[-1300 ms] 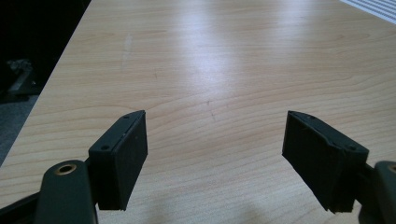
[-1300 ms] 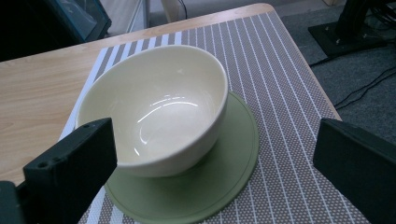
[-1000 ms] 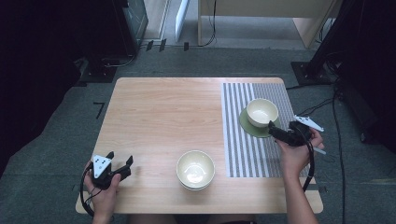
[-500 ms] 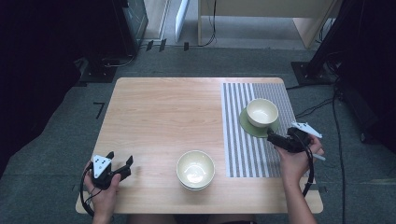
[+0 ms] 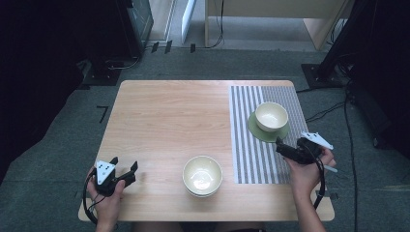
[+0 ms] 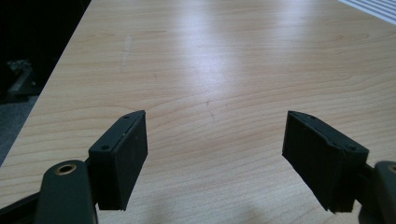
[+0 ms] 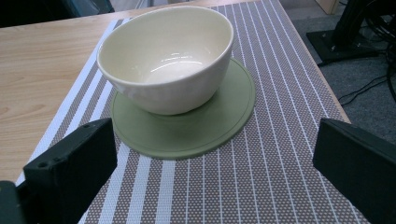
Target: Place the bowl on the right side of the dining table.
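the left gripper [image 5: 126, 175] rests at the table [image 5: 174, 116] near edge, jaws wide and empty. mid-table sits a cream bowl [image 5: 202, 175]. on the striped mat [image 5: 251, 145], the bowl [image 7: 166, 58] stands on a green saucer [image 7: 219, 126], just beyond the right gripper [image 7: 212, 175], jaws wide, empty. likely glazed, rigid, breakable, slippery; grip the rim.

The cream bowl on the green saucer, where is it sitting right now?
In the high view the cream bowl sits on the green saucer, on the striped placemat at the table's far right, just beyond the open right hand-held gripper.
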Available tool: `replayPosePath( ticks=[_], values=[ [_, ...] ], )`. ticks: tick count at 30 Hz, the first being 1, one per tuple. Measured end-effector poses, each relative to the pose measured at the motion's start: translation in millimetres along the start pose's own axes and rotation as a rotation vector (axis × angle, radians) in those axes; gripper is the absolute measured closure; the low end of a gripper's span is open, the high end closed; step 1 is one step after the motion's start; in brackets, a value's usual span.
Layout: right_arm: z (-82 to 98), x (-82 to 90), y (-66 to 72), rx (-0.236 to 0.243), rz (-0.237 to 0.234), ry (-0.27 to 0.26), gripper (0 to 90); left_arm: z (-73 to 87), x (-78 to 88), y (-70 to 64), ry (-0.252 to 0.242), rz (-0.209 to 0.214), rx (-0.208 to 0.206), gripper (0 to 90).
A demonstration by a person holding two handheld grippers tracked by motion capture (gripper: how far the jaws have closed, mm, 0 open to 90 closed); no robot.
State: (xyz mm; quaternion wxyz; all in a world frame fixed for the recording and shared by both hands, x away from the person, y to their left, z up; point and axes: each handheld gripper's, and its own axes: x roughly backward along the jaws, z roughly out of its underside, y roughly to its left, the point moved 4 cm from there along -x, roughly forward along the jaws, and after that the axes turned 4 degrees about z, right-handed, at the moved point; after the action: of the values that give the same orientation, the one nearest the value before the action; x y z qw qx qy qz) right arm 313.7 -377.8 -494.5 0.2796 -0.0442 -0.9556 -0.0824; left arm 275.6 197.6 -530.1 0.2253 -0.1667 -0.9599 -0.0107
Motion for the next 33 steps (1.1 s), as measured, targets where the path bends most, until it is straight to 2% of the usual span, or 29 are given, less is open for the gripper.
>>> replayPosePath(
  ticks=[5, 8, 22, 33],
  values=[
    [7.3, 4.3, -2.5, 0.008, 0.000, 0.007, 0.0, 0.0, 0.0, 0.0, 0.000, 0.001, 0.001, 21.6],
    [12.5, 8.3, -6.0, -0.003, 0.003, 0.000, 0.1, 0.0, 0.0, -0.1, 0.000, -0.001, -0.001, 21.7],
    [37.2, 21.2, -18.4, 0.020, 0.025, 0.007, 0.2, 0.1, 0.3, -0.4, -0.002, 0.001, -0.002, 21.7],
    [47.7, 31.5, -27.0, 0.028, 0.037, 0.005, 0.4, 0.1, 0.4, -0.1, -0.004, 0.002, 0.006, 21.7]
  ],
)
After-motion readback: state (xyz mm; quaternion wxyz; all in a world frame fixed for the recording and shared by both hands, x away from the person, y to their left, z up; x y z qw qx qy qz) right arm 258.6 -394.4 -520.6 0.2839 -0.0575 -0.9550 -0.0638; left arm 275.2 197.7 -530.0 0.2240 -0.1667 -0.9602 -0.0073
